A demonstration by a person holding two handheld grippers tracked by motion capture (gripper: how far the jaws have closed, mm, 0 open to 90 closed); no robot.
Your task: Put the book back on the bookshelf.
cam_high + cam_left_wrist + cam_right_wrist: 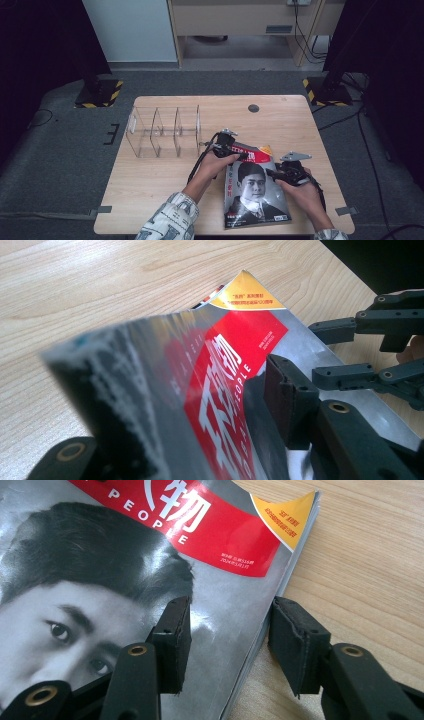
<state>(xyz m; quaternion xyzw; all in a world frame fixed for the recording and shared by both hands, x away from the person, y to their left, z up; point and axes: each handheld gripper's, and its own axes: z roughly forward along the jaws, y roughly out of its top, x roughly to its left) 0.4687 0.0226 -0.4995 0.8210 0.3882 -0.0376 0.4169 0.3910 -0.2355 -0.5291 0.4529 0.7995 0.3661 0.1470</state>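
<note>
High view shows the magazine (255, 187) at the table's (150, 185) near edge, long axis running away, red masthead far. Left gripper (200, 405) clamps its lifted top edge; right gripper (225, 645) straddles its right edge, jaws apart.

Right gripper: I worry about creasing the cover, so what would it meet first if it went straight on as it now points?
Probably the magazine itself: the right gripper straddles its open page edge, fingers apart, so that edge would slide deeper between them.
</note>
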